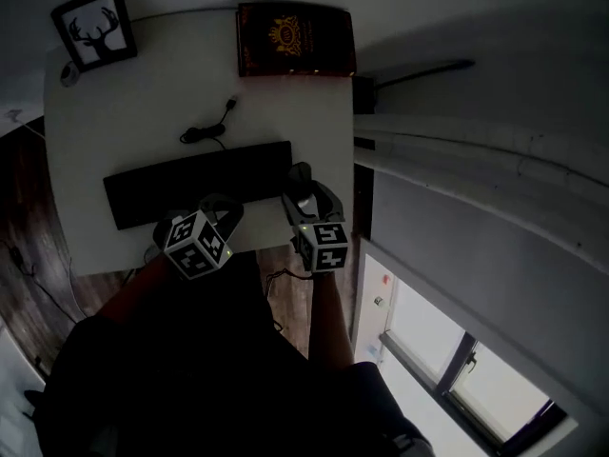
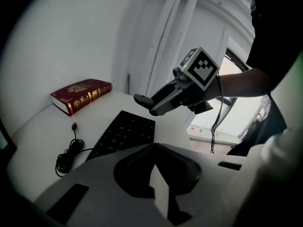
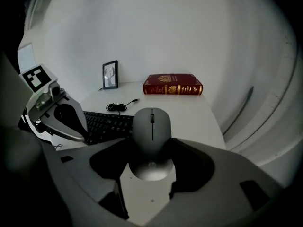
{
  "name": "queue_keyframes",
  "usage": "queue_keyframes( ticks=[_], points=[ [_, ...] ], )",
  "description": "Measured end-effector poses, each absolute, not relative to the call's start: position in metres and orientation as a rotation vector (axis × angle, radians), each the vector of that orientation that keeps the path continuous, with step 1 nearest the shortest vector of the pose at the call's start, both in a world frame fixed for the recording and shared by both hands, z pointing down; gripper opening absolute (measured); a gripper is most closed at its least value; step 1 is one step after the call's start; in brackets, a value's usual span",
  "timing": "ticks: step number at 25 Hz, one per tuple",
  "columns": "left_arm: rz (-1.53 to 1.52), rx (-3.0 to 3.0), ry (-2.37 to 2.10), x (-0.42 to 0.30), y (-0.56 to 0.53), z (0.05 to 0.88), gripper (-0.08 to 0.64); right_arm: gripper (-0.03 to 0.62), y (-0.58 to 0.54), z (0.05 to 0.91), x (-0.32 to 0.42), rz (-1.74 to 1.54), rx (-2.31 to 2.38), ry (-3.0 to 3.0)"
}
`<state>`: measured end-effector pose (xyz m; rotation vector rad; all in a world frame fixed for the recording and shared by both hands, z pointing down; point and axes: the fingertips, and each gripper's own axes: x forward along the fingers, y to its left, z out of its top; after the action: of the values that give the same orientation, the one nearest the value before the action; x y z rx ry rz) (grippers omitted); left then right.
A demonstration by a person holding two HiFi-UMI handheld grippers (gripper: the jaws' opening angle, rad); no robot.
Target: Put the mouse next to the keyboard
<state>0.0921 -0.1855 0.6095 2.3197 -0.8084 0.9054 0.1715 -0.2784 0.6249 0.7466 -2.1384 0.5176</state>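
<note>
right gripper [image 3: 151,161] is clamped on the grey mouse [image 3: 151,126], holding it over the white table's [image 3: 199,117] near right corner, just off the right end of the black keyboard [image 3: 106,123]. left gripper [image 2: 155,171] has its jaws pressed together with nothing in them, over the keyboard's near edge.
</note>
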Motion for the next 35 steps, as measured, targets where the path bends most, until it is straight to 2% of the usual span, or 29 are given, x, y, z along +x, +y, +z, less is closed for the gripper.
queue_keyframes(
  ticks=[6,19,35],
  points=[
    [0.852,2.258,-0.907,0.111,-0.205,0.599,0.000,0.287,-0.319,0.644,0.185,0.524,0.706,-2.089],
    [0.857,2.168,-0.938,0.136,-0.223,0.617,0.000,0.288,-0.345,0.683,0.195,0.809,0.796,-1.964],
    [0.842,2.045,-1.162,0.157,-0.232,0.606,0.000,0.299,-0.360,0.646,0.183,0.559,0.724,-2.256]
  ],
)
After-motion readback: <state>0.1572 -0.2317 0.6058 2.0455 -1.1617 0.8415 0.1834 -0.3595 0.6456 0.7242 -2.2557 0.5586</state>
